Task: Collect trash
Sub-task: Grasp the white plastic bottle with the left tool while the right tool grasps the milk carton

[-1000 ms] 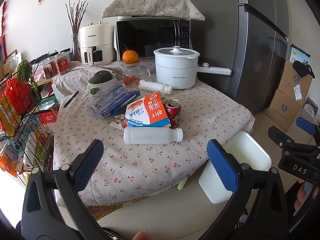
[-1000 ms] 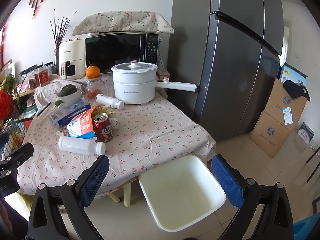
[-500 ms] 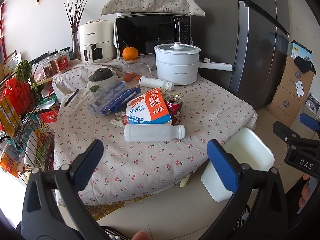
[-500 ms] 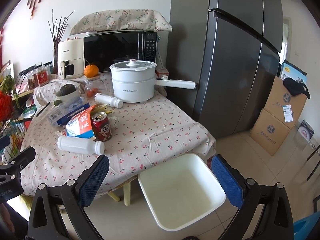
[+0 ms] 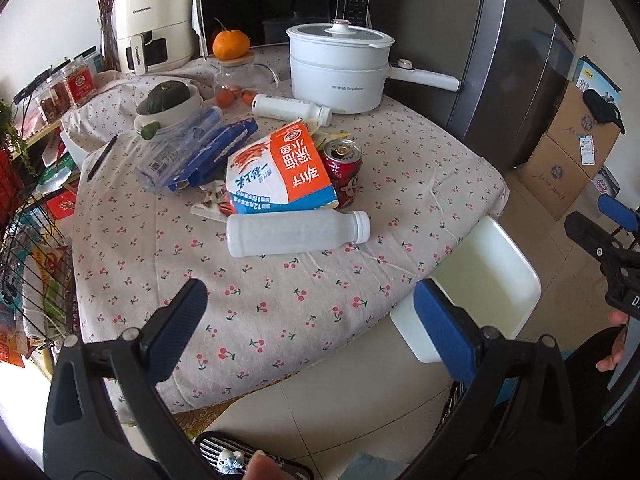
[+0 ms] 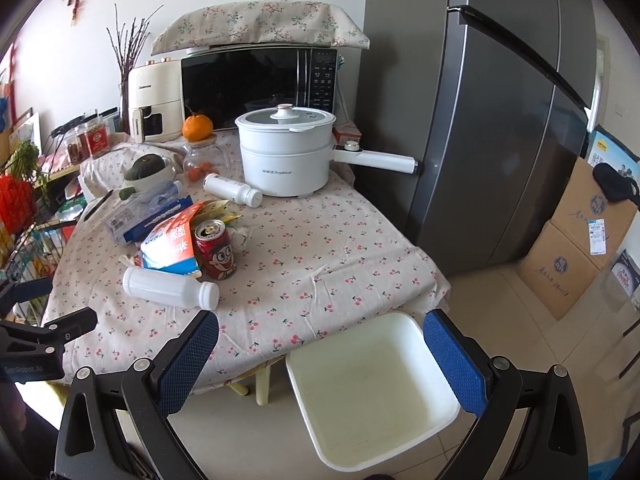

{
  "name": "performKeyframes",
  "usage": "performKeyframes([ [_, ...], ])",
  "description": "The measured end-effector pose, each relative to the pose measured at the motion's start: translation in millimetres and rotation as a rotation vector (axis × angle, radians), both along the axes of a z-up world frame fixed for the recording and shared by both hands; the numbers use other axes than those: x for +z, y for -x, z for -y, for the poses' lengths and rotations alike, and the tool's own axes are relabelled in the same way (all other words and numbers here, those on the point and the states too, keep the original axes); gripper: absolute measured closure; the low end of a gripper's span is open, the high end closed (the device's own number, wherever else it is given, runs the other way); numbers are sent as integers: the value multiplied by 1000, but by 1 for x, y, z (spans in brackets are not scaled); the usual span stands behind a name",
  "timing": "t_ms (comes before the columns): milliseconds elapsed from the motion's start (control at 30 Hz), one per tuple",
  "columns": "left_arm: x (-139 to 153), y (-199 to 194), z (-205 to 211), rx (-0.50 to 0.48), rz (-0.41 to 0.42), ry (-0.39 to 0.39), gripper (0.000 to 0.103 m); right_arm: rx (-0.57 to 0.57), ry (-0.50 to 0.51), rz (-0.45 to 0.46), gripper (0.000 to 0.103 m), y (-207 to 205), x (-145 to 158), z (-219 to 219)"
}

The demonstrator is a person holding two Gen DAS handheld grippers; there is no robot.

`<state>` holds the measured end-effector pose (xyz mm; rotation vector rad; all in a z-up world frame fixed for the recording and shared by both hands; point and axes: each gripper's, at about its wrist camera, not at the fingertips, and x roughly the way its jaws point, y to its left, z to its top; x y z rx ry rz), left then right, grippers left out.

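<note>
Cherry-cloth counter (image 5: 280, 300): white bottle (image 5: 296, 233) lying nr front edge w/ carton (image 5: 280, 168), can (image 5: 344, 170); bin (image 6: 372, 384) on floor below; both grippers' jaws wide, empty; advise grip bottle mid-body.

**Setting: home kitchen and dining corner**

The place was a lived-in household kitchen. A tall grey refrigerator (image 6: 500, 120) stood at 2 o'clock in the right wrist view. A black microwave (image 6: 260, 80) under a floral cloth cover (image 6: 260, 24) sat at 12 o'clock, with a cream air fryer (image 6: 154, 100) at 11 o'clock. A white electric pot (image 6: 286, 152) rested on a table under a cherry-print tablecloth (image 6: 320, 260). An orange (image 6: 197, 127) sat on a glass jar, and a squash (image 6: 146, 166) lay in a bowl. Cardboard boxes (image 6: 580, 232) were stacked at 3 o'clock on a tiled floor (image 6: 500, 320).
</note>
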<state>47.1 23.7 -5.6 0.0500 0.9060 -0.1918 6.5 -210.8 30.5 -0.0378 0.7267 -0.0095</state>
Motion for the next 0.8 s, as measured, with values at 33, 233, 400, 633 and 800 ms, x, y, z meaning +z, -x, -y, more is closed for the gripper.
performKeyframes([
  [33, -3, -9, -3, 4, -23, 1, 0, 19, -6, -25, 0, -8, -3, -1],
  [233, -15, -56, -6, -3, -75, 7, 0, 102, -42, -175, 0, -57, -27, -5],
  [400, -41, -90, 11, -193, -90, -61, 8, 97, -56, -223, 0, -85, -48, 2],
  [633, -79, -129, 40, -479, -198, -271, 20, 54, -109, -294, 0, -115, -73, 24],
  [800, -93, -134, 48, -589, -269, -302, 22, 49, -84, -296, 0, -127, -75, 27],
])
